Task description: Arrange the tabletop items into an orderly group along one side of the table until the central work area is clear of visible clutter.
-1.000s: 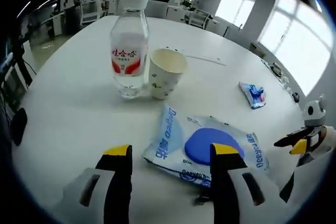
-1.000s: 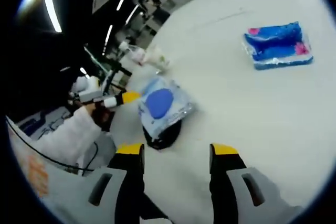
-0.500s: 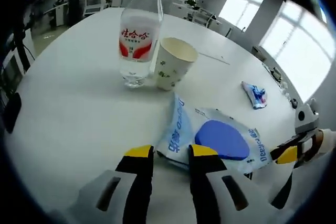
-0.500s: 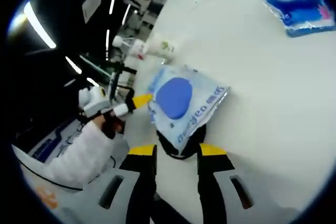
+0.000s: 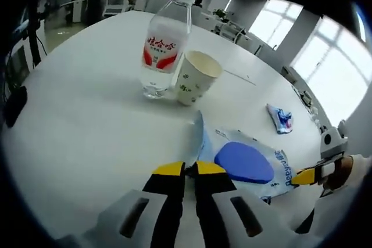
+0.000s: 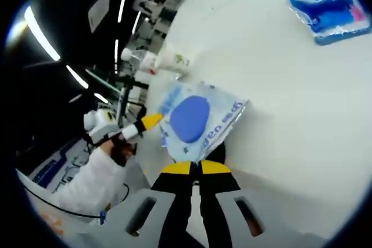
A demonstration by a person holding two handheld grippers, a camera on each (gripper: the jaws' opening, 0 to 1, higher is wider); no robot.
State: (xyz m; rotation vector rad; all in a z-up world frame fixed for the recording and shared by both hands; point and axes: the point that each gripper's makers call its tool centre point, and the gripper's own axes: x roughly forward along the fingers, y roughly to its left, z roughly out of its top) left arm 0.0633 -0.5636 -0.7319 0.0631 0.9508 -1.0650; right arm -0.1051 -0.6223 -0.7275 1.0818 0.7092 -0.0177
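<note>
A blue-and-white wipes packet (image 5: 244,161) lies on the white table (image 5: 87,114) in the left gripper view. My left gripper (image 5: 190,169) is shut on its near corner, which curls upward. In the right gripper view my right gripper (image 6: 196,168) is shut on the opposite edge of the packet (image 6: 195,120), which is tilted up off the table (image 6: 279,85). The left gripper's yellow tip (image 6: 149,121) touches the packet's far side there. The right gripper (image 5: 314,175) appears at the right edge of the left gripper view.
A clear water bottle (image 5: 165,45) with a red label stands beside a paper cup (image 5: 196,76) beyond the packet. A small blue tissue pack (image 5: 280,117) (image 6: 328,10) lies apart to one side. A black object (image 6: 218,152) sits under the packet. A white sleeve (image 6: 87,184) holds the left gripper.
Both grippers have gone from open to shut, each closing on an edge of the wipes packet. The packet's corners have lifted off the table.
</note>
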